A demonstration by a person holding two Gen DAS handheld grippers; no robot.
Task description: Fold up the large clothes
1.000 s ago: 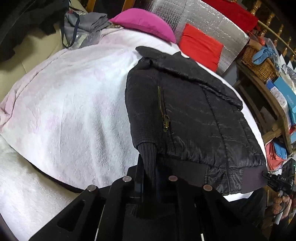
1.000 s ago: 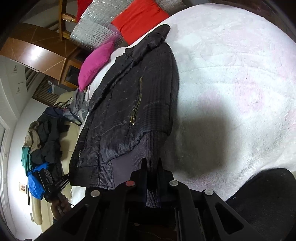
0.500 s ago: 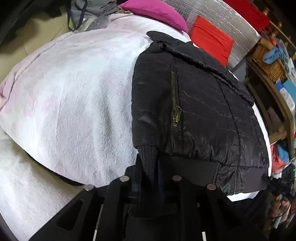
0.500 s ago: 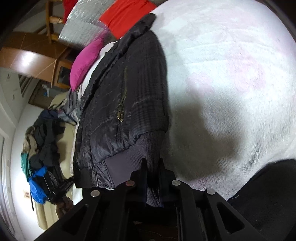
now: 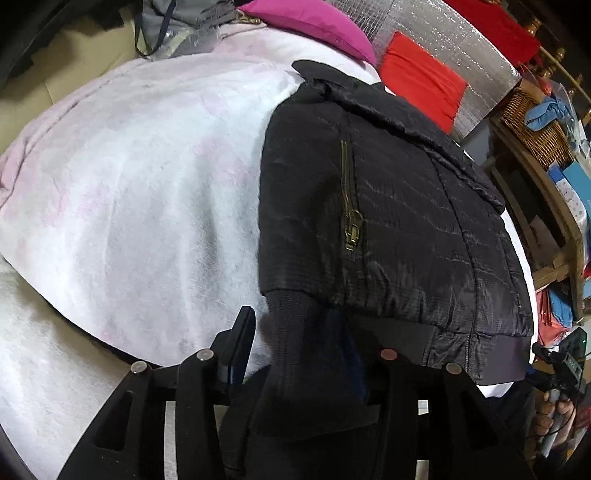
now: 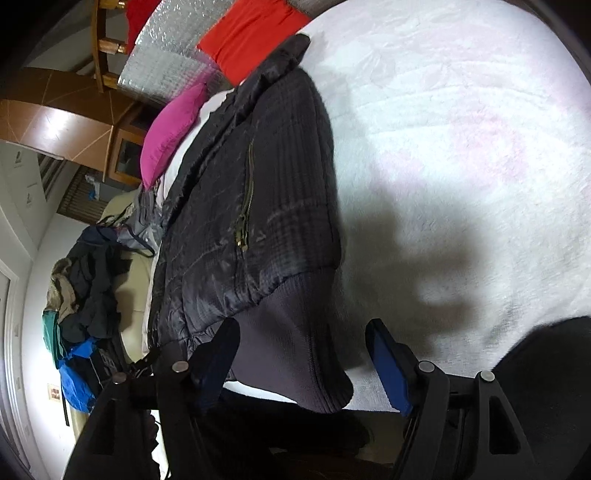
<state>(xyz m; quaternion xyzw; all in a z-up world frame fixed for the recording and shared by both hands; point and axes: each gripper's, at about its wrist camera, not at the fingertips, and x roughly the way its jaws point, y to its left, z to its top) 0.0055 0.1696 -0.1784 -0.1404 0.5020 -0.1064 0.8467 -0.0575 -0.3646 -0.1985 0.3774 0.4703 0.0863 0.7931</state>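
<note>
A black quilted jacket [image 5: 388, 221] lies on the white fleece blanket [image 5: 147, 184], sleeves folded in, a brass zip on each. In the left wrist view my left gripper [image 5: 299, 332] is open, its fingers either side of the ribbed cuff [image 5: 291, 325]; the right finger is partly hidden by fabric. In the right wrist view the jacket [image 6: 251, 206] lies ahead, and my right gripper [image 6: 303, 343] is open with the grey ribbed cuff [image 6: 291, 332] loose between its fingers [image 6: 388, 362].
A pink pillow [image 5: 310, 26] and a red cushion [image 5: 421, 81] lie at the head of the bed. A wicker basket [image 5: 535, 125] and cluttered shelves stand on the right. A pile of clothes [image 6: 88, 280] sits on a chair beside the bed.
Both grippers were shut on the jacket's ribbed cuffs and have opened. The cuffs now lie loose between the fingers on the bed.
</note>
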